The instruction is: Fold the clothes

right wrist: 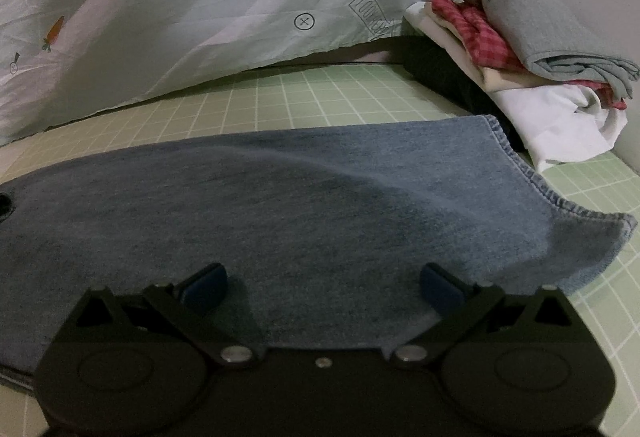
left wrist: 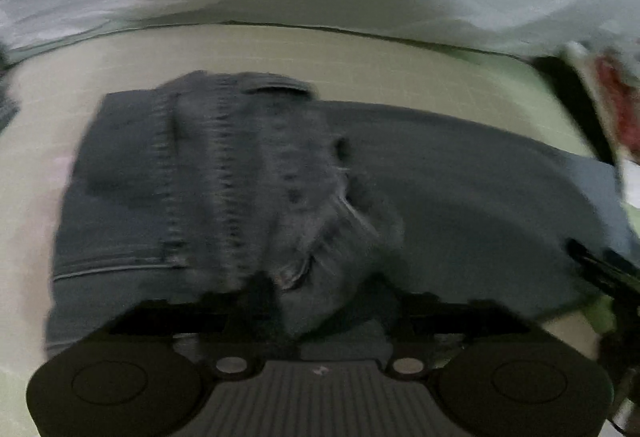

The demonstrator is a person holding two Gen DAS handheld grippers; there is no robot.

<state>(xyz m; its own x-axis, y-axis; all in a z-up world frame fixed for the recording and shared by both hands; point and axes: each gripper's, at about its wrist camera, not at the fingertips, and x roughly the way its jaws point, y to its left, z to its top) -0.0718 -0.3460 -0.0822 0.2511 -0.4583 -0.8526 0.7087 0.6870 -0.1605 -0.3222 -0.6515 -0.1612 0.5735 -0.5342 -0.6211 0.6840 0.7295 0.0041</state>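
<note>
A: Where do the jeans [right wrist: 280,205] lie?

B: Flat on the green grid mat [right wrist: 320,93], one leg running toward the heap of folded clothes [right wrist: 532,53] at the mat's far corner; the hem stops just short of that heap. The waistband end [left wrist: 224,173] has been doubled over onto the leg, bunched and thick.

A: Your left gripper [left wrist: 320,301]?

B: Blurred in its own view. Its jaws stand apart, a lump of denim between them; I see no pad pressing on it. My judgement: you let go there so the fold drops onto the leg.

A: And your right gripper [right wrist: 320,287]?

B: Fingers spread wide, blue pads [right wrist: 440,289] resting low over the leg cloth, clamping nothing. Likely you hold it near the jeans to steady the lower layer
</note>
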